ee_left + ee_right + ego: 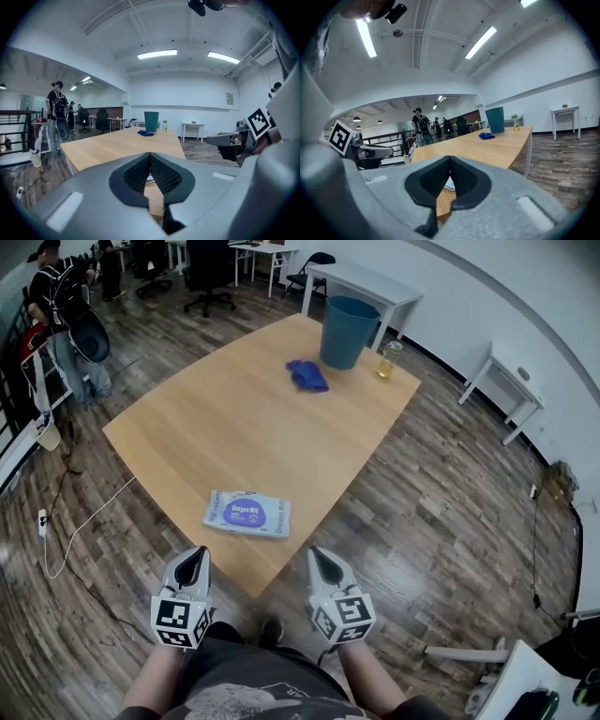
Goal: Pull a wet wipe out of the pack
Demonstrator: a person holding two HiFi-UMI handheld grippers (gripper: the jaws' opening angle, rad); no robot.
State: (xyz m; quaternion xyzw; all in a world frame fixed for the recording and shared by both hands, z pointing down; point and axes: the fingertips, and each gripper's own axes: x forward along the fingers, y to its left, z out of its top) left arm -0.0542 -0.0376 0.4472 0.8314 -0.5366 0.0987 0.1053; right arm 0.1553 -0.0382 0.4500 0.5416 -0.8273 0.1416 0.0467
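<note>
A flat pale-blue wet wipe pack (247, 513) lies near the front corner of the wooden table (225, 418). My left gripper (192, 563) is shut and empty, held just short of the table's front edge, to the left of the pack. My right gripper (324, 563) is also shut and empty, off the table's right front edge. In the left gripper view the closed jaws (150, 155) point over the table; a sliver of the pack (149, 178) shows behind them. The right gripper view shows its closed jaws (450, 160) with the pack (450, 183) just beyond.
At the table's far end stand a teal bin (346, 330), a crumpled blue cloth (307, 375) and a small bottle of yellow liquid (388, 359). A person (58, 320) stands at far left near railings. White desks (361, 282) and office chairs lie beyond.
</note>
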